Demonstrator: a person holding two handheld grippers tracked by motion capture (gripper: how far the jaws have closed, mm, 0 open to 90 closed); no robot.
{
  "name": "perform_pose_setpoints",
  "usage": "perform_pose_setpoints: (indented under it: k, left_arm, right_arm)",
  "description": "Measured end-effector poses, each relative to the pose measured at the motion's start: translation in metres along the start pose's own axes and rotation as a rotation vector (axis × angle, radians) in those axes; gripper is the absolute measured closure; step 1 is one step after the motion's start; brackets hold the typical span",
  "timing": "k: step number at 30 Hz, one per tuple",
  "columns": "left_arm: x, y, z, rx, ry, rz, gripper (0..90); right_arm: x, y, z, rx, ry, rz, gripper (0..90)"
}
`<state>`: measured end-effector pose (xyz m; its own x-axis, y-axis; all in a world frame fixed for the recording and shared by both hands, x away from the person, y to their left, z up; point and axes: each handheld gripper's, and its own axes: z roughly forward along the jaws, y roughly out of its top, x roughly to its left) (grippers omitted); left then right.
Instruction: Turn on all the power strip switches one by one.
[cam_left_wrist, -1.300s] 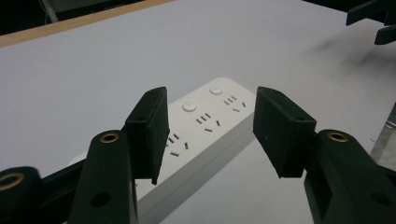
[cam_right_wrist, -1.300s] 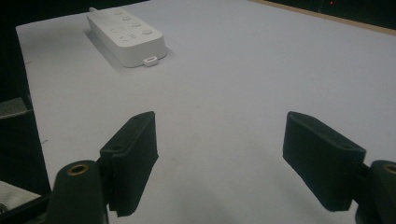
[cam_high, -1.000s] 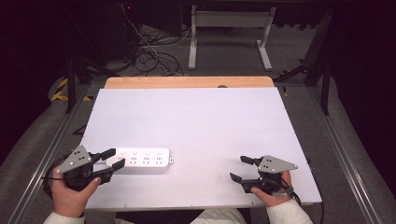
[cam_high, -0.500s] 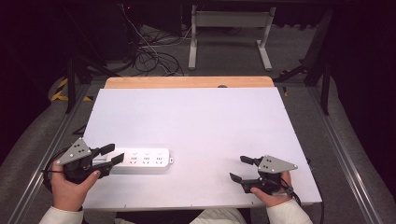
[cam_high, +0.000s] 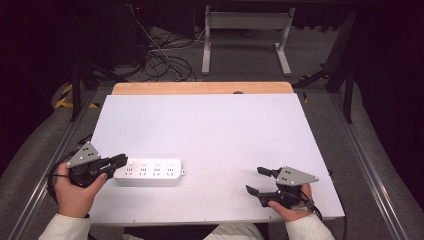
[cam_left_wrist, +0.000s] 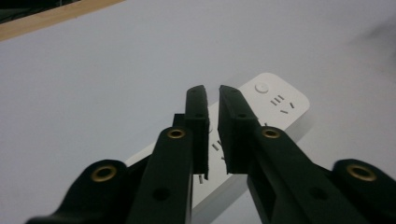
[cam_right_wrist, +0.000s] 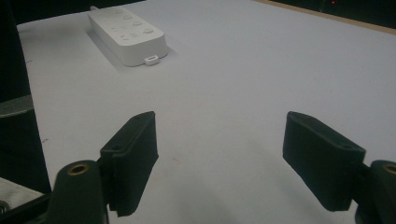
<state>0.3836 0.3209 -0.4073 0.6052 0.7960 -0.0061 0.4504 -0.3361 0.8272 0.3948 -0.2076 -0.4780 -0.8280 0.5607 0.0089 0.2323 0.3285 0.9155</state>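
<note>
A white power strip (cam_high: 149, 172) lies flat near the table's front left. My left gripper (cam_high: 121, 160) sits at its left end, held in a hand. In the left gripper view the left gripper (cam_left_wrist: 212, 93) hovers over the power strip (cam_left_wrist: 275, 105); its jaws have just been closing and stand almost together, with only a thin slit and nothing between them. My right gripper (cam_high: 256, 180) rests at the front right, apart from the strip. In the right gripper view the right gripper (cam_right_wrist: 224, 123) is wide open over bare table, with the power strip (cam_right_wrist: 128, 35) far off at the upper left.
The white table top (cam_high: 210, 130) has a wooden strip (cam_high: 200, 88) along its far edge. Cables (cam_high: 165, 62) and a desk frame (cam_high: 245, 35) lie on the floor beyond. Metal rails (cam_high: 367, 175) run beside the table.
The left gripper's jaws have closed from wide apart to nearly touching, and it has edged up to the strip's left end. The right gripper has not moved.
</note>
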Motion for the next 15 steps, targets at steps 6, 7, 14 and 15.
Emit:
perform_pose_setpoints:
  k: [6, 7, 14, 15]
  left_arm:
    - [0.007, 0.002, 0.005, 0.059, 0.011, -0.021, 89.9]
    - [0.008, 0.003, 0.006, 0.069, 0.019, -0.019, 89.9]
    - [0.019, 0.0, 0.017, 0.137, 0.045, -0.056, 90.0]
    - [0.019, 0.0, 0.017, 0.137, 0.045, -0.056, 90.0]
  right_arm:
    - [0.0, 0.0, 0.0, -0.001, 0.001, -0.001, 26.8]
    - [0.0, 0.0, 0.0, -0.002, 0.001, 0.0, 26.8]
    - [0.0, 0.0, 0.0, 0.0, 0.001, -0.001, 26.8]
    - [0.0, 0.0, 0.0, 0.001, 0.002, -0.001, 26.7]
